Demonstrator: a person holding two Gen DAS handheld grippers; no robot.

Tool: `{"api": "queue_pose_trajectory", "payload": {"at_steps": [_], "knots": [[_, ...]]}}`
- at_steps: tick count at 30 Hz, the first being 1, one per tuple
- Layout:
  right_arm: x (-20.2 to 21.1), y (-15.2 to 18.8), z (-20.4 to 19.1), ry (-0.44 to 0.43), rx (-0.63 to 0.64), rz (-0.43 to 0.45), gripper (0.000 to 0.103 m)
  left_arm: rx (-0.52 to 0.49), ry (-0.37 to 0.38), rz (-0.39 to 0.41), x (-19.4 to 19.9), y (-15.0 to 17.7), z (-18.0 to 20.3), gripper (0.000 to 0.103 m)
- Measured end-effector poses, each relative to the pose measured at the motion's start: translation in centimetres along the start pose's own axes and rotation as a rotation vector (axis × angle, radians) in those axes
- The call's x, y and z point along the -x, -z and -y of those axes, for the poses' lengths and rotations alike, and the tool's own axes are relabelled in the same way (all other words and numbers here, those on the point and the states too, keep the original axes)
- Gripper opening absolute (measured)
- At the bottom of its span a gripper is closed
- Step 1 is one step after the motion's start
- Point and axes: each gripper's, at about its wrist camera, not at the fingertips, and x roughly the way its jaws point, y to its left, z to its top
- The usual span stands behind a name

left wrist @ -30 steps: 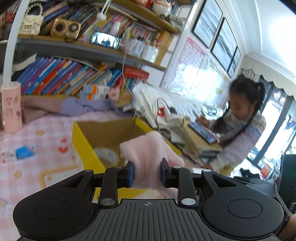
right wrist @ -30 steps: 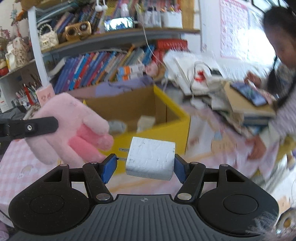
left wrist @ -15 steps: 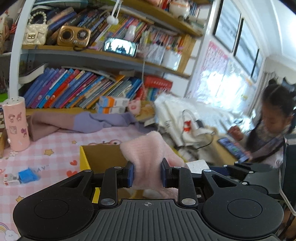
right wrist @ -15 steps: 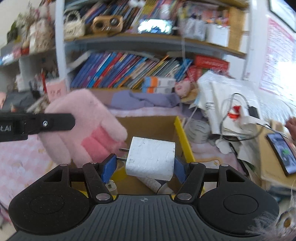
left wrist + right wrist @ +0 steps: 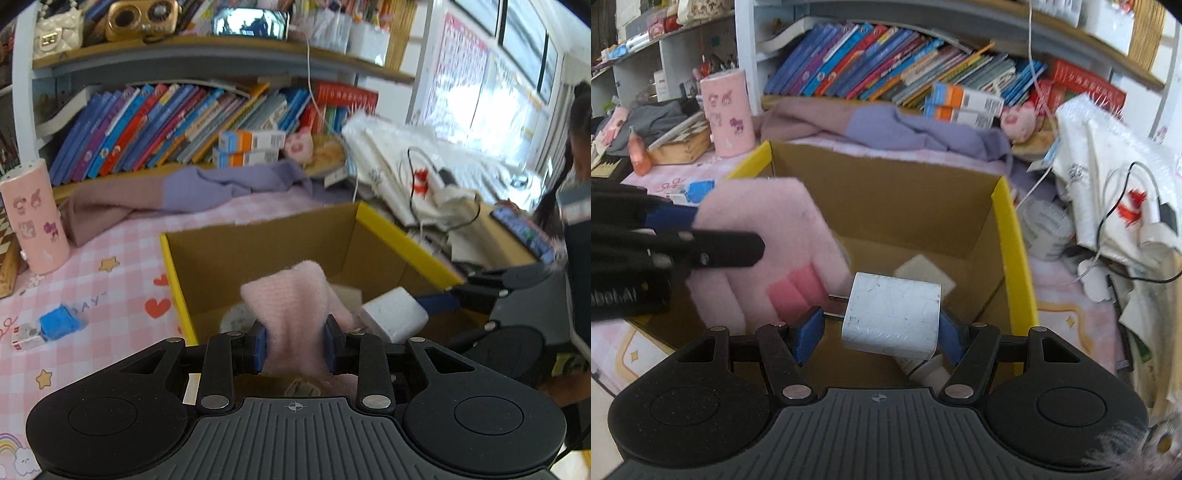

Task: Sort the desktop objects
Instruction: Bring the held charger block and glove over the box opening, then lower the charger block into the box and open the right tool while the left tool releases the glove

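Pink checked desk cloth beneath, I hold both loads over the yellow-rimmed carton: left gripper, jaws opening, still flanks the pink plush glove; right gripper pinches the white charger plug; release comes next.

A fluffy pink glove hangs over the open yellow cardboard box, pinched at its cuff, paw-pad side toward 3 o'clock. At its 3 o'clock, a white plug-in charger is held above the box, prongs pointing to 9 o'clock. Inside lie what may be tape rolls.
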Motion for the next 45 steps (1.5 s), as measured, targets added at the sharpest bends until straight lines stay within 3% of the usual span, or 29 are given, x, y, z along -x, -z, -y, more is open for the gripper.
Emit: {"api": "queue_pose_trajectory", "payload": {"at_steps": [7, 13, 18, 20, 32, 38, 45], "knots": [[-1.9, 0.0, 0.9, -0.057, -0.042, -0.083, 0.062, -0.013, -0.017, -0.061, -1.3, 0.8, 0.4, 0.034], [-3.2, 0.3, 1.8, -0.085, -0.118, -0.136, 0.063, -0.064, -0.045, -0.068, -1.4, 0.8, 1.0, 0.047], [-2.4, 0.6, 1.9, -0.079, -0.131, -0.098, 0.06, -0.062, -0.09, -0.017, -0.3, 0.4, 0.9, 0.078], [-1.8, 0.7, 1.9, -0.078, -0.135, -0.073, 0.061, -0.043, -0.081, 0.017, 0.5, 0.3, 0.7, 0.084], [3.3, 1.6, 0.5, 0.05, -0.128, 0.112, 0.068, 0.058, -0.103, 0.14, 5.3, 0.9, -0.1, 0.09], [5.5, 2.9, 0.1, 0.109, -0.18, 0.166, 0.069, 0.12, -0.112, 0.157, 7.2, 2.1, -1.4, 0.091], [7.3, 4.8, -1.2, 0.177, -0.226, 0.194, 0.069, 0.101, -0.12, 0.14, 9.1, 4.0, -2.5, 0.091]]}}
